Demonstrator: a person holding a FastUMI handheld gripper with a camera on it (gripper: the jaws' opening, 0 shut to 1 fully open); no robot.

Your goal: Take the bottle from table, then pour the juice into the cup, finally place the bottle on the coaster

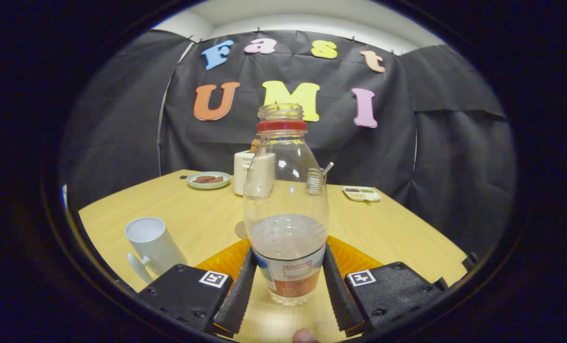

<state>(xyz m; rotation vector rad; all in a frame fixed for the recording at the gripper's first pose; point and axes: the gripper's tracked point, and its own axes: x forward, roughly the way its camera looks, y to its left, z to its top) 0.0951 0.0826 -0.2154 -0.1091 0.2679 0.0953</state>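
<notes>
A clear plastic bottle (286,200) with a red neck ring and no cap stands upright between my fingers. Pale juice fills roughly its lower third, above a white and orange label. My gripper (288,276) is shut on the bottle, with both fingertips (245,271) pressed against the label's sides. An orange ribbed coaster (359,257) lies on the wooden table (407,228) just behind the bottle's base; I cannot tell whether the base touches it. A white mug (152,245) stands to the left of my fingers, its handle towards me.
Beyond the bottle are a white container (243,172), a pale plate (208,180) with brown pieces at the far left, and a small white dish (362,193) at the far right. A small brown disc (239,230) lies left of the bottle. A person's fingertip (305,336) shows behind my fingers.
</notes>
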